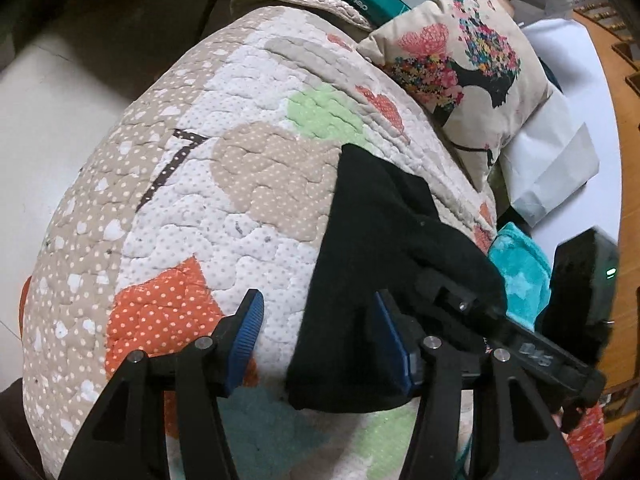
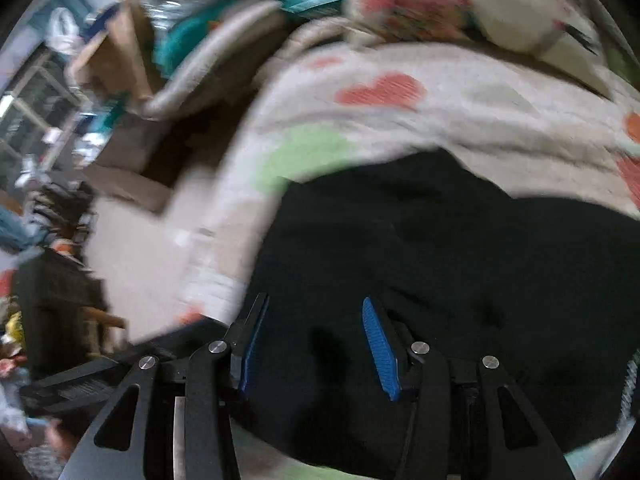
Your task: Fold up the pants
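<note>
Hovering over black pants (image 1: 372, 264) on the patchwork quilt (image 1: 224, 184).
We hold left gripper (image 1: 318, 338) and right gripper (image 2: 314, 344) spread apart, clasping nothing.

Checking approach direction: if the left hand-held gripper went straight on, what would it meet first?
Probably the patchwork quilt, just left of the black pants. The left hand-held gripper is open with bare quilt between its fingers; depth is unclear.
</note>
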